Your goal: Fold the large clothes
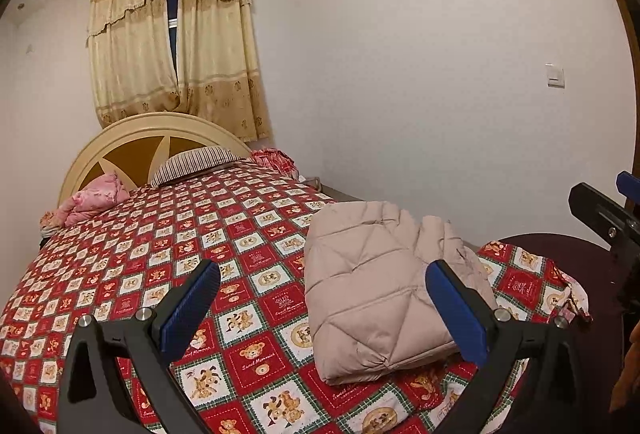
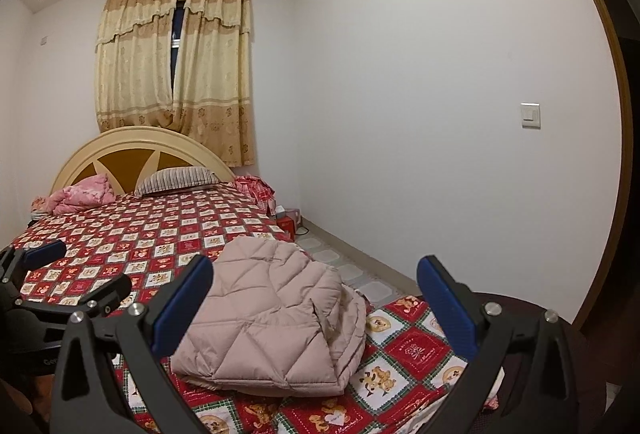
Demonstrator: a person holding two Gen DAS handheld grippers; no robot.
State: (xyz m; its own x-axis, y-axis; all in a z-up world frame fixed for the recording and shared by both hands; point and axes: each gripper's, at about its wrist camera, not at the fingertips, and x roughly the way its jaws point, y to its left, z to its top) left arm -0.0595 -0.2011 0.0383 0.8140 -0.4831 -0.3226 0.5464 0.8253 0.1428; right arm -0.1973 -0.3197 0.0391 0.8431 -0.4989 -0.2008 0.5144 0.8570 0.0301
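A folded pale pink quilted jacket (image 1: 376, 290) lies near the foot corner of the bed, on the red bear-patterned bedspread (image 1: 168, 258). My left gripper (image 1: 322, 286) hovers above the bed, open, with nothing between its blue pads (image 1: 188, 310); the jacket sits just inside its right finger. In the right wrist view the same jacket (image 2: 276, 318) lies between and below the fingers of my right gripper (image 2: 314, 284), which is open and empty. The left gripper (image 2: 48, 274) shows at the left edge there, and the right gripper (image 1: 612, 218) at the right edge of the left view.
A cream headboard (image 2: 136, 154), a striped pillow (image 2: 176, 180) and a bundled pink blanket (image 2: 80, 196) lie at the far end. A white wall (image 2: 440, 114) runs along the right, with a strip of tiled floor (image 2: 352, 270) beside the bed. Curtains (image 2: 176, 74) cover the window.
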